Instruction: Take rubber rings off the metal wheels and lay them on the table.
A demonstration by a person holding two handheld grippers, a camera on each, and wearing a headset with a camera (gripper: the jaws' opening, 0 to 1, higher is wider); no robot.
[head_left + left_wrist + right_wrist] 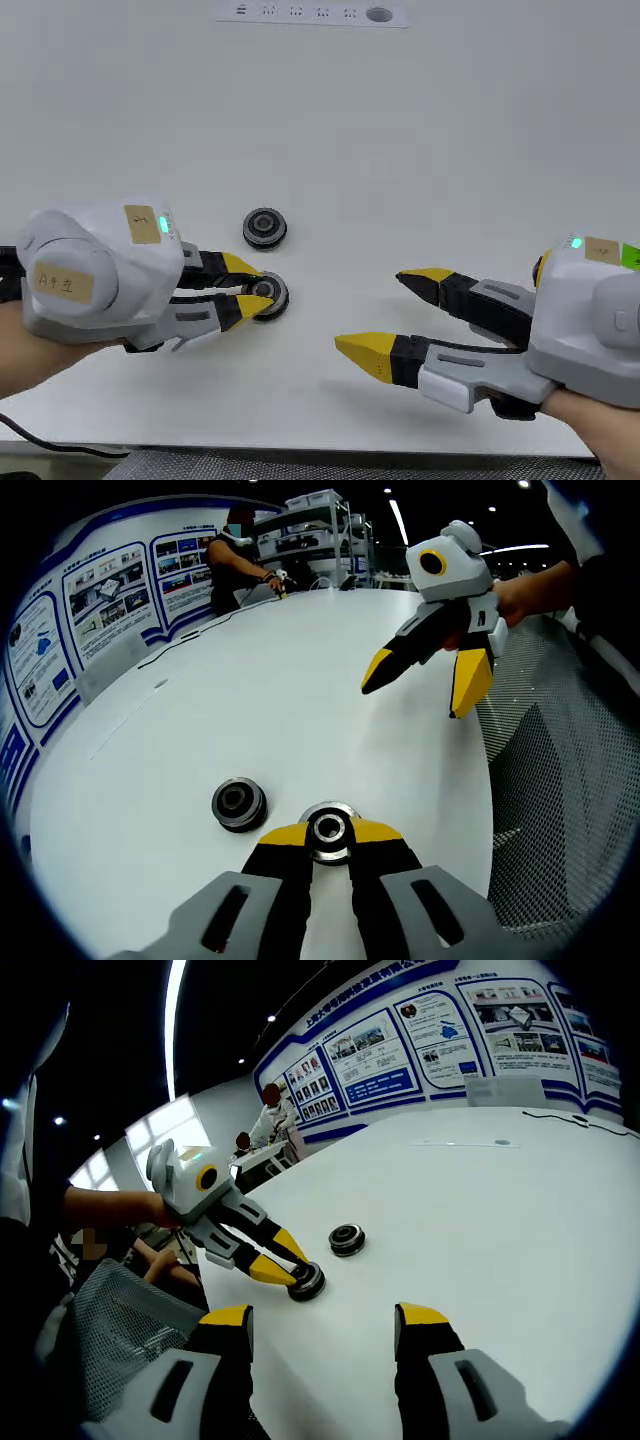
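- The left gripper (257,288) squeezes one metal wheel (276,292) between its yellow tips, down on the white table (400,150).
- A second wheel (265,227) lies flat on the table at 12 o'clock from the first one, near but not touching.
- The right gripper (372,312) is at 3 o'clock from the held wheel, with its jaws wide apart and holding nothing.

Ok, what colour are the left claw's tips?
Yellow tips on the left claw; best in the left gripper view.
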